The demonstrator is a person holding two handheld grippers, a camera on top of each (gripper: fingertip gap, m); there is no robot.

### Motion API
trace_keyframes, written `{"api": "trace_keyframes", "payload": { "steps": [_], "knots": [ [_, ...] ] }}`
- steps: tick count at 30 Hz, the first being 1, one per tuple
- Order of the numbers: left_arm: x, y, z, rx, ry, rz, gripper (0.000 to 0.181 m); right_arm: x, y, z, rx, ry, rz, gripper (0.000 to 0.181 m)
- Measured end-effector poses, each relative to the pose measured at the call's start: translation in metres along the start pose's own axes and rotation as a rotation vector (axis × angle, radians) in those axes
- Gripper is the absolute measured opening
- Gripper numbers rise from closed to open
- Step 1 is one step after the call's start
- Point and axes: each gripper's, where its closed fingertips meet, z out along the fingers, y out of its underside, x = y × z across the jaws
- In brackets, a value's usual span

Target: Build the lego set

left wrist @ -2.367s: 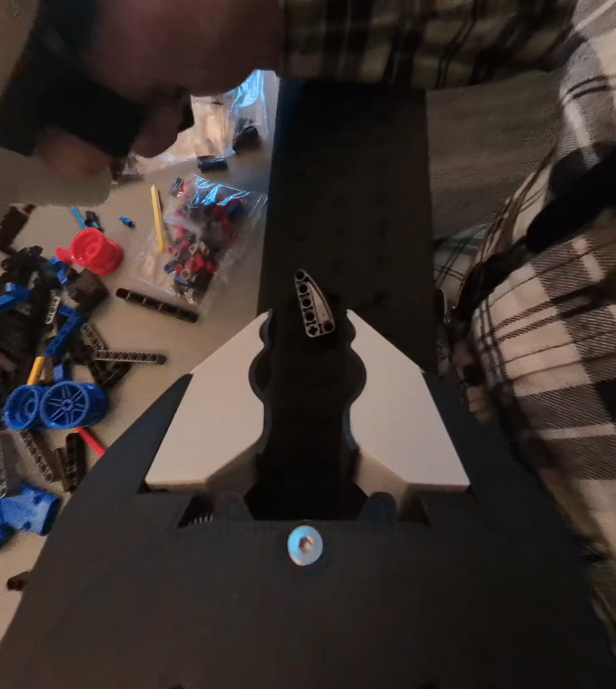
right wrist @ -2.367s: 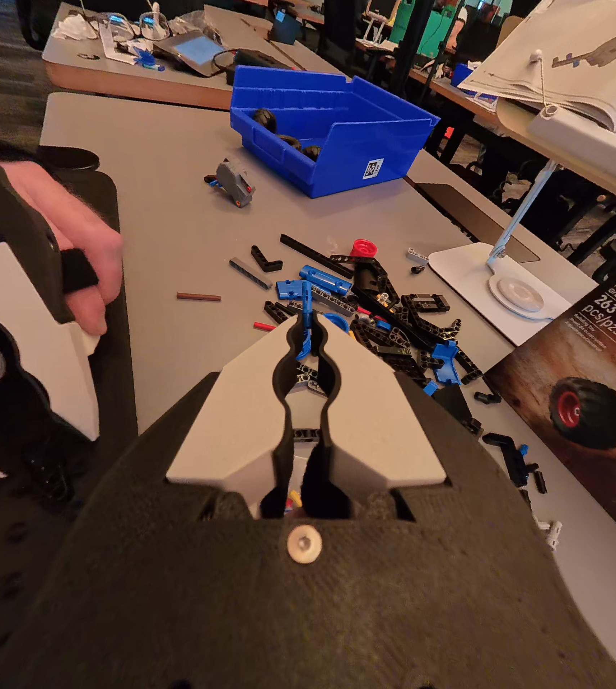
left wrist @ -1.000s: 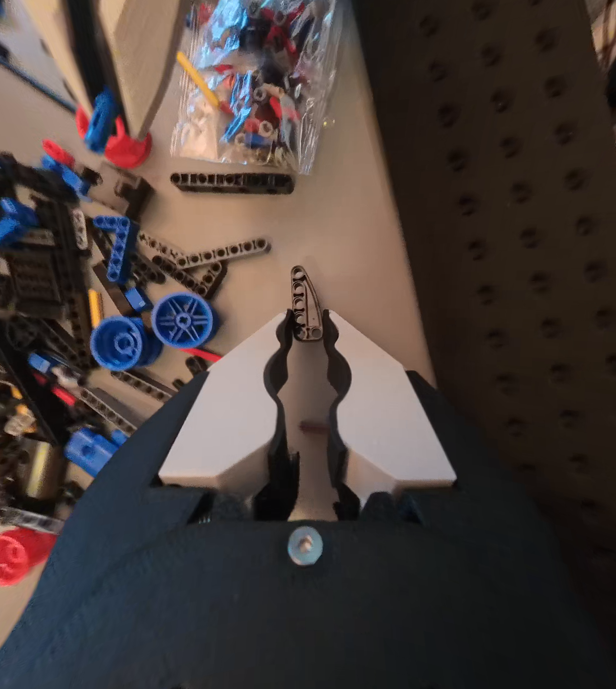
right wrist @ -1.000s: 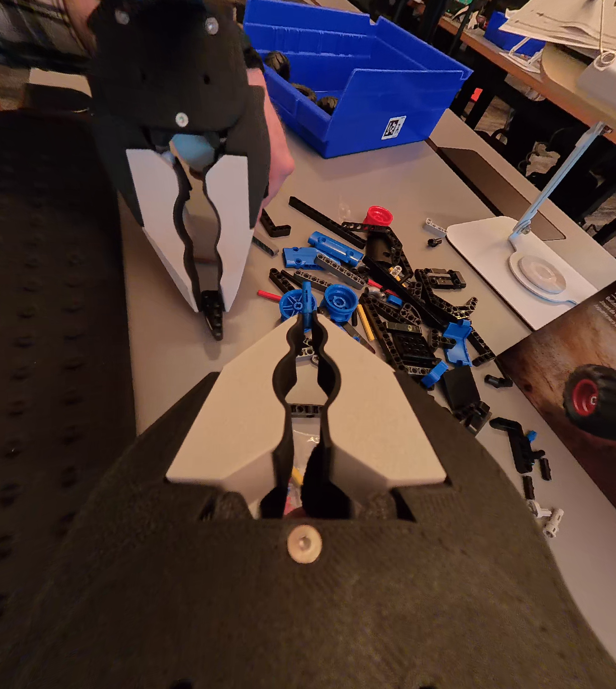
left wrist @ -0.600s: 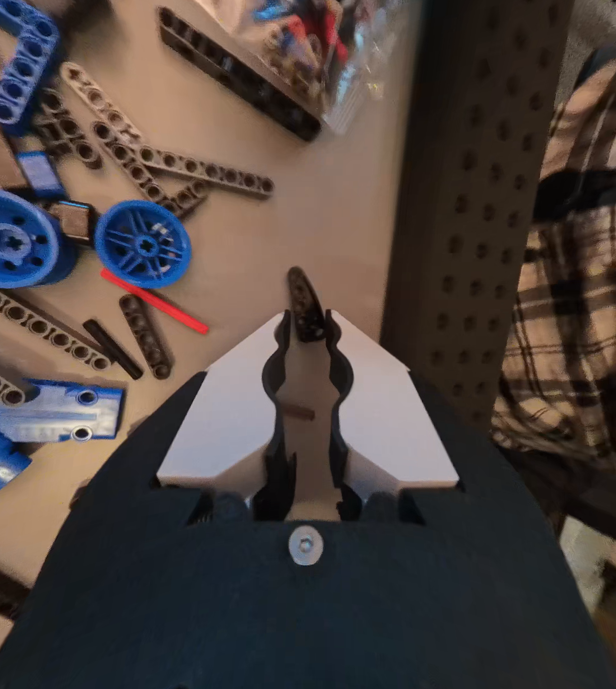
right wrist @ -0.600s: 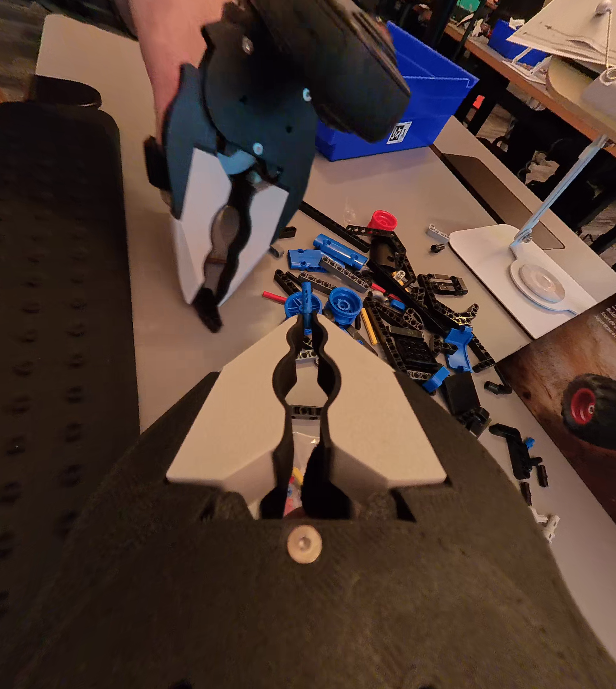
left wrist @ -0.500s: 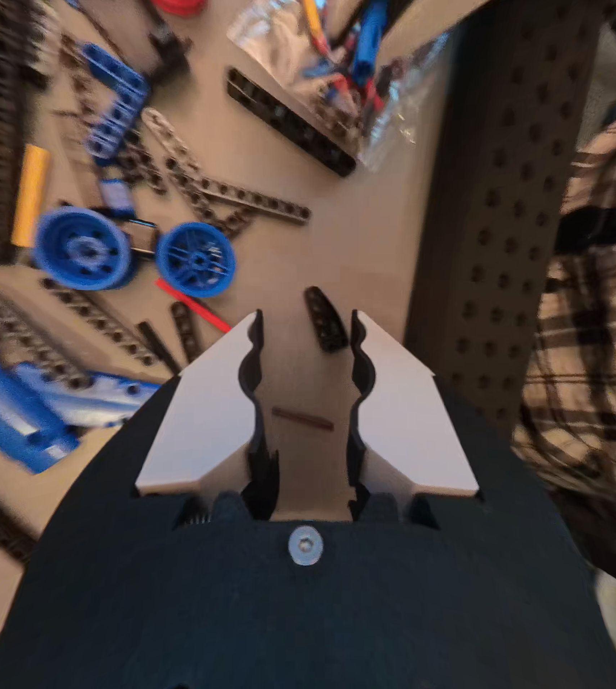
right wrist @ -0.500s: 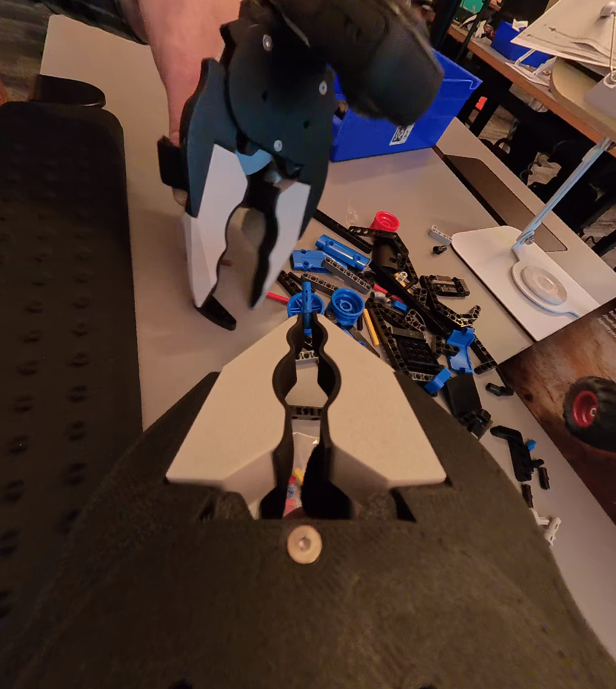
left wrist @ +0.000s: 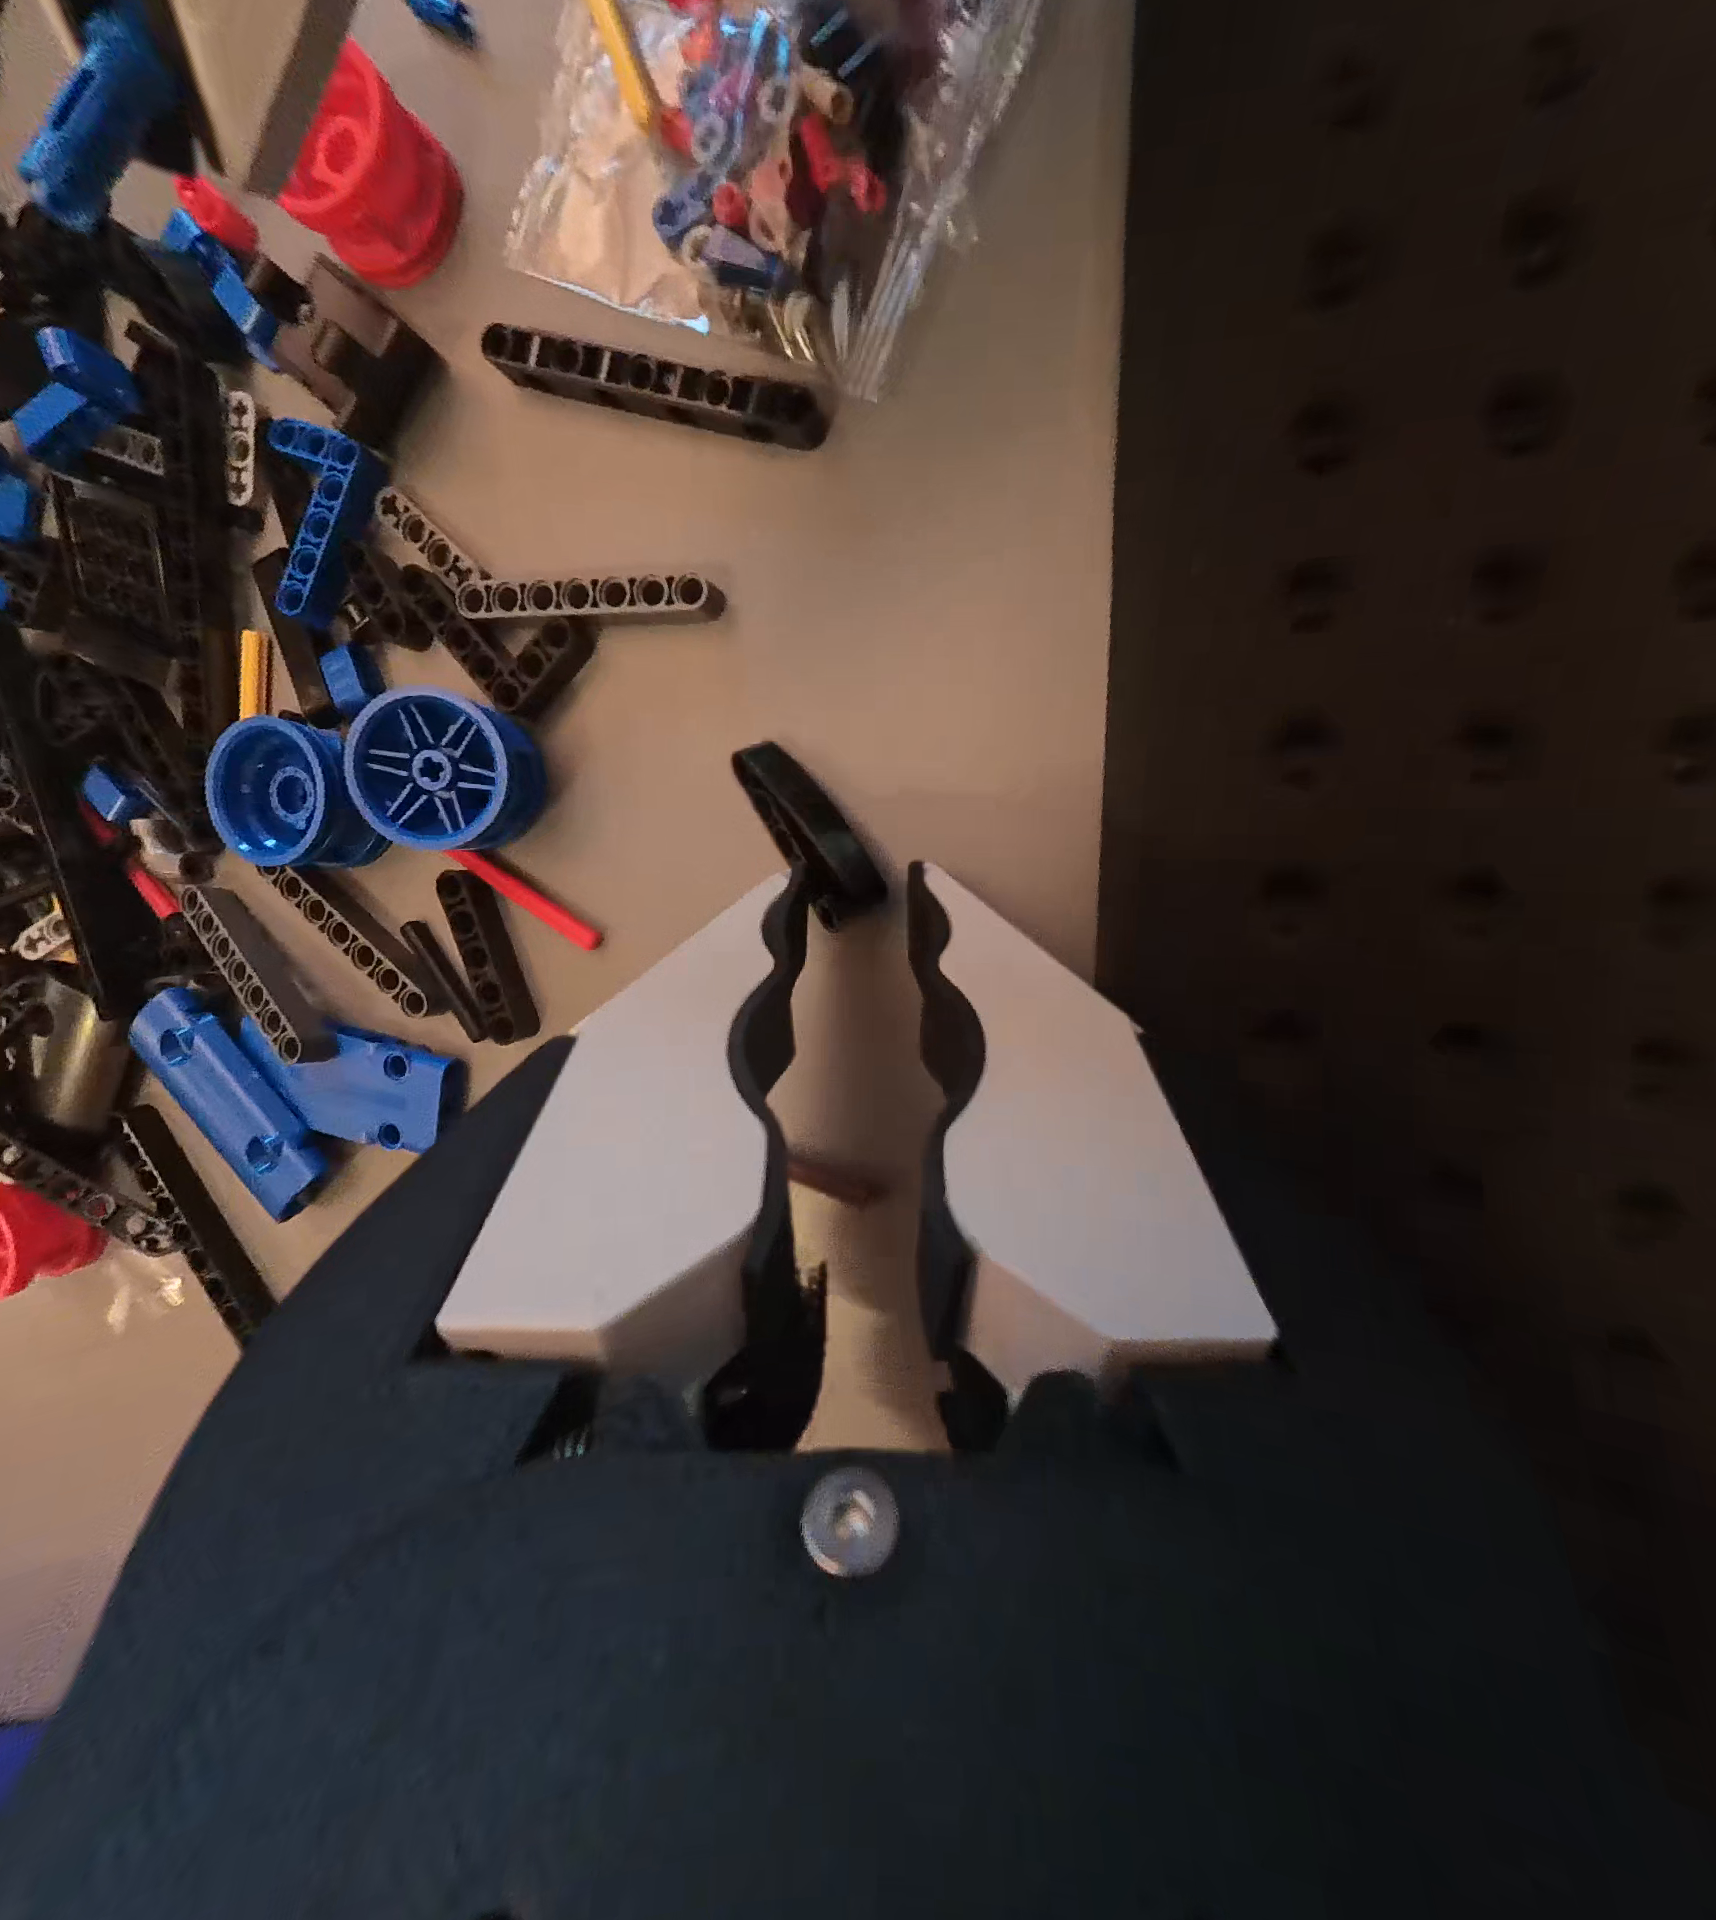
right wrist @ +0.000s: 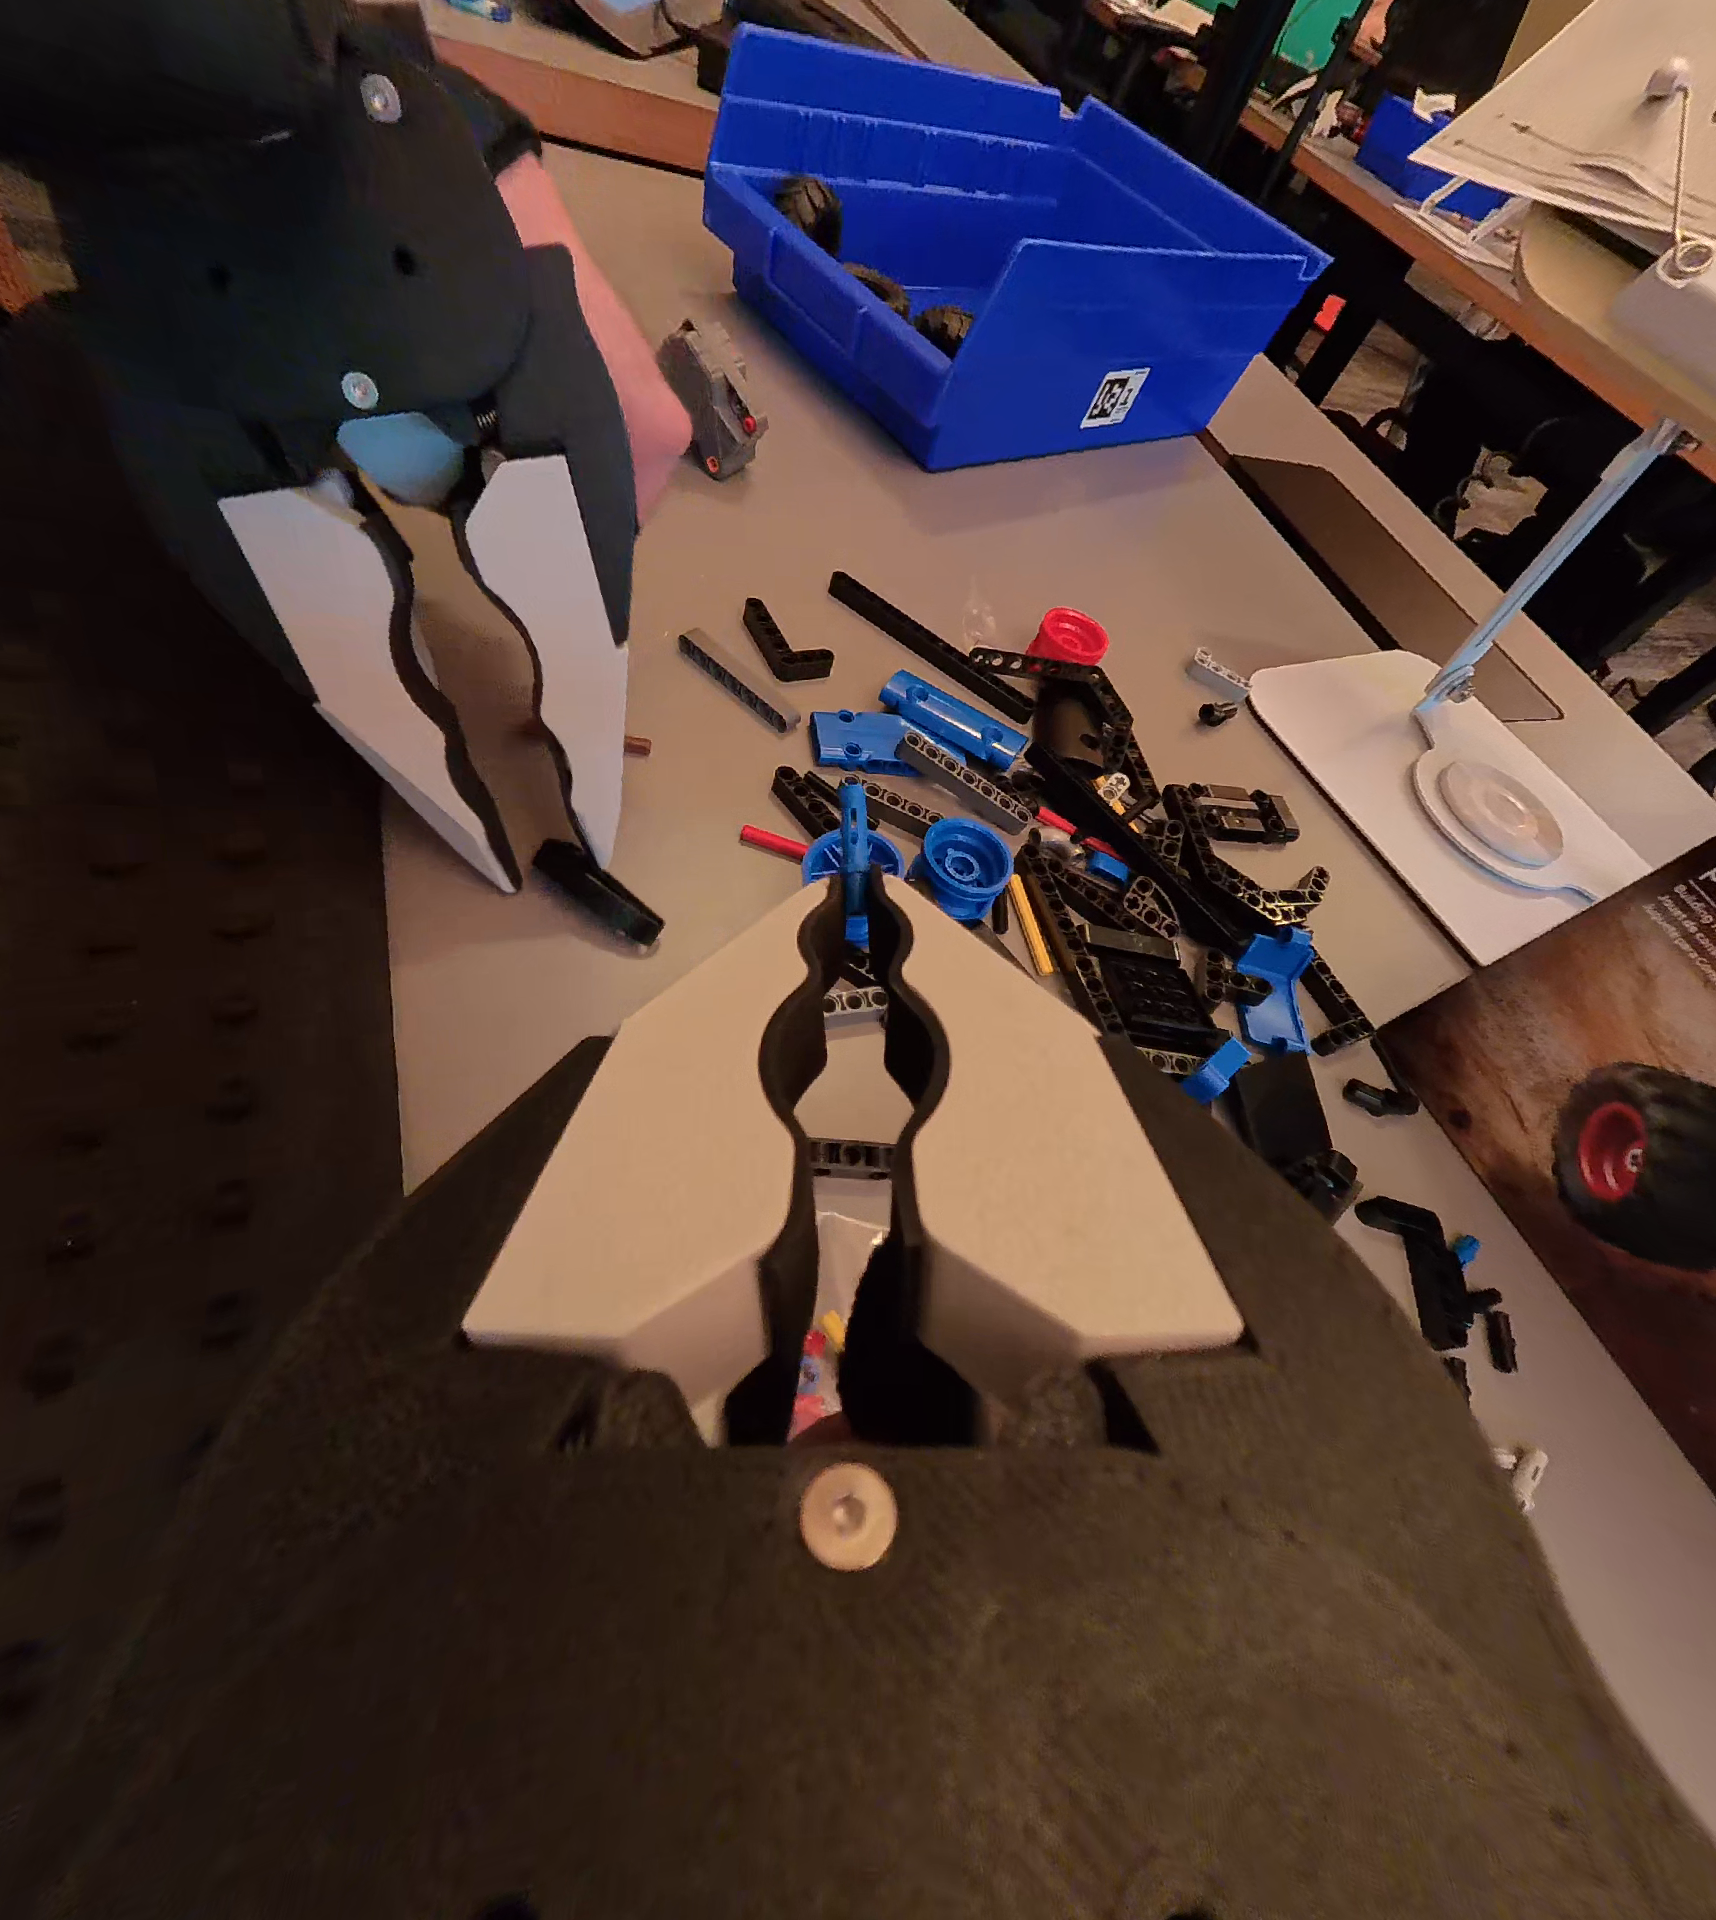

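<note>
My left gripper [left wrist: 854, 883] is open and empty, low over the table. A black curved lego panel [left wrist: 802, 831] lies on the table just beyond its fingertips, nearer the left finger. The right wrist view shows the same gripper [right wrist: 553, 873] and the panel [right wrist: 599, 904] beside its tips. My right gripper [right wrist: 856, 894] is shut on a small blue lego piece [right wrist: 852, 842] and holds it above the table. A pile of black and blue lego parts [right wrist: 1093, 862] lies ahead, with two blue wheel hubs [left wrist: 428, 769].
A black dotted mat [left wrist: 1456, 623] borders the table by the left gripper. A clear bag of small parts [left wrist: 760, 156], a long black beam [left wrist: 651, 387] and a red hub [left wrist: 371, 197] lie nearby. A blue bin [right wrist: 989, 260], a white stand [right wrist: 1456, 779] and the set box [right wrist: 1664, 1143] stand beyond. There is about 12 centimeters between the tips of the two grippers. About 10 centimeters separates my right fingertips from the red hub [left wrist: 371, 197].
My left gripper carried the black curved panel from the mat to the table, then opened and let it go. My right gripper has kept its grip on the blue piece.
</note>
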Motion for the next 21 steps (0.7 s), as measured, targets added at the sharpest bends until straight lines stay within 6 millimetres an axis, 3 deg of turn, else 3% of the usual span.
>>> {"api": "trace_keyframes", "payload": {
  "steps": [3, 10, 15, 18, 20, 21],
  "knots": [
    [-0.004, -0.001, 0.003, 0.007, -0.026, -0.026, 0.006, 0.0, 0.001, 0.0, -0.001, 0.0, 0.002, 0.002],
    [-0.006, -0.001, 0.003, 0.017, -0.05, 0.033, 0.006, -0.002, 0.002, 0.002, -0.01, -0.011, 0.001, 0.002],
    [0.01, 0.001, -0.002, 0.02, 0.262, -0.138, 0.006, -0.006, 0.006, 0.004, -0.027, -0.032, -0.001, 0.002],
    [-0.011, 0.003, 0.003, 0.026, 0.285, -0.208, 0.006, -0.007, 0.007, 0.005, -0.033, -0.038, -0.001, 0.002],
    [-0.022, 0.002, 0.005, 0.019, 0.263, -0.221, 0.026, -0.006, 0.008, 0.005, -0.035, -0.037, 0.003, 0.002],
    [-0.023, 0.003, 0.006, 0.006, 0.252, -0.201, 0.027, -0.006, 0.008, 0.004, -0.034, -0.037, 0.006, 0.002]
  ]
}}
